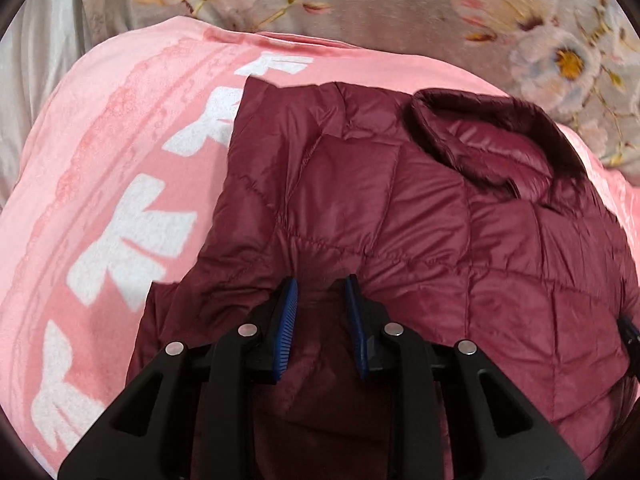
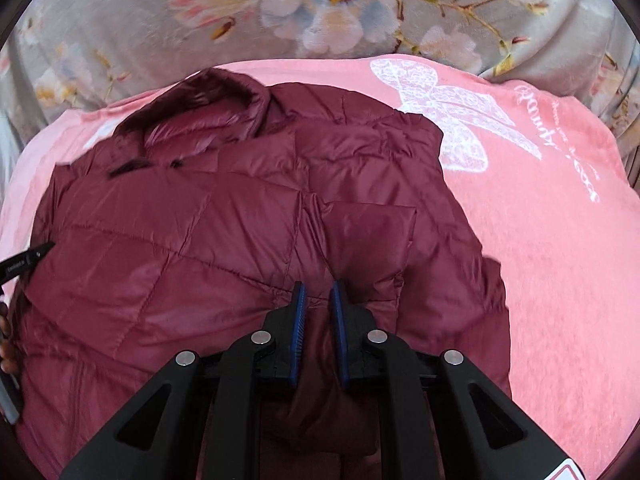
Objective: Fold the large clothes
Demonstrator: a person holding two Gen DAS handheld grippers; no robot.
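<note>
A maroon quilted puffer jacket (image 1: 400,216) lies on a pink blanket (image 1: 100,160), collar (image 1: 480,136) at the far side. My left gripper (image 1: 322,284) is closed on a bunch of the jacket's fabric at its left part; folds gather between the blue pads (image 1: 289,320). In the right wrist view the jacket (image 2: 200,232) fills the left and centre, collar (image 2: 208,104) at the far left. My right gripper (image 2: 318,288) is closed on jacket fabric near its right edge. The other gripper's tip (image 2: 24,264) shows at the left edge.
The pink blanket (image 2: 540,260) bears white bow prints (image 1: 132,248) and a white lace butterfly (image 2: 452,120). A grey floral bedspread (image 2: 320,12) lies beyond it, and also shows in the left wrist view (image 1: 440,8). A hand (image 2: 6,340) shows at the left edge.
</note>
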